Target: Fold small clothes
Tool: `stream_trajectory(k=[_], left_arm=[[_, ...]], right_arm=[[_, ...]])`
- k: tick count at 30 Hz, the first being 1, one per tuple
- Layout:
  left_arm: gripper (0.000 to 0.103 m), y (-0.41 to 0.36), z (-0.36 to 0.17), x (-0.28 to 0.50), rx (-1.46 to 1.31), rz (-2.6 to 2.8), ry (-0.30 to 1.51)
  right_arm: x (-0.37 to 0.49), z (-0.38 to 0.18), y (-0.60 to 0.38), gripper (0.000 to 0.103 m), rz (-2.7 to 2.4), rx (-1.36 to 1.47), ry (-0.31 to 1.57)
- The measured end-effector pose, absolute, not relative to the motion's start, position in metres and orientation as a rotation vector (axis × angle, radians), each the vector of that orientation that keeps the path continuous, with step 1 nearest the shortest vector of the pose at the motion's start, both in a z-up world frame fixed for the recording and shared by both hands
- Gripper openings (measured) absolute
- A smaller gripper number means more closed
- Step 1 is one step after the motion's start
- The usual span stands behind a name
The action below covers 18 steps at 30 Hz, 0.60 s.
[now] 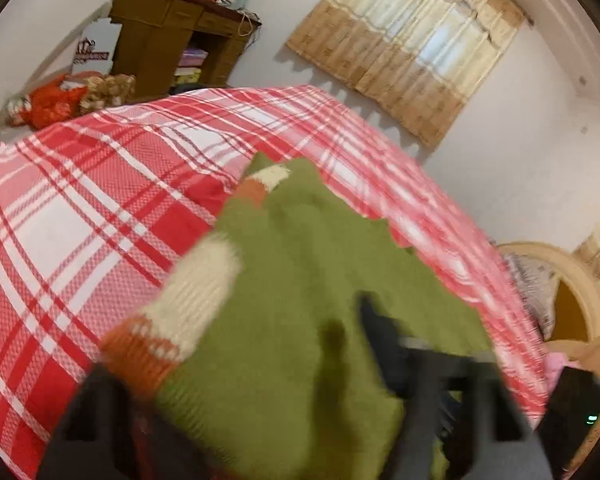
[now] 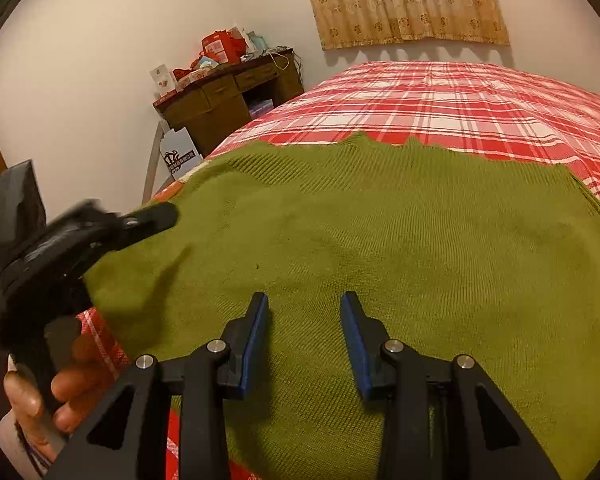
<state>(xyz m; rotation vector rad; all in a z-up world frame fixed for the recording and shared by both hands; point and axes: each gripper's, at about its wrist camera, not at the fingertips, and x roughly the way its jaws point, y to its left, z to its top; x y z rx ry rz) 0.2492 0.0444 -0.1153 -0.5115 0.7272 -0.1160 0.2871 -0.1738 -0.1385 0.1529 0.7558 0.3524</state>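
A small olive-green knit sweater lies spread on the red-and-white plaid bed. In the left wrist view the sweater shows cream-and-orange sleeve cuffs folded over its body. My right gripper is open and empty, its blue-padded fingers just above the sweater's near part. My left gripper is blurred in its own view; its jaws stand wide apart over the sweater. From the right wrist view it hovers at the sweater's left edge, held by a hand.
A brown wooden desk piled with red boxes stands against the far wall left of the bed. A curtained window is behind the bed. A wicker chair stands at the bed's right side.
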Motion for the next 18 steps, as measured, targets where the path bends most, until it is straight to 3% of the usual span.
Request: stream_trajectory(k=[1,9,11,18], left_arm=[[0.03,0.043,-0.117,0.249,-0.484,-0.099,0.738],[0.019,0.023,-0.1,0.238,-0.24,-0.068,0.687],[0.019,0.008,-0.089,0.235,-0.156,-0.078,0.638],[0.018,-0.076,-0.075,0.217,0.209,-0.272,0.534]], right_arm=[[0.287,-0.138,-0.173,0.039,0.349,0.15,0.756],[0.257,-0.119,-0.174,0.039,0.337,0.188,0.727],[0.258,-0.135,-0.177,0.039,0.336,0.214,0.805],[0.242,-0.117,-0.227,0.039,0.284,0.293,0.727]])
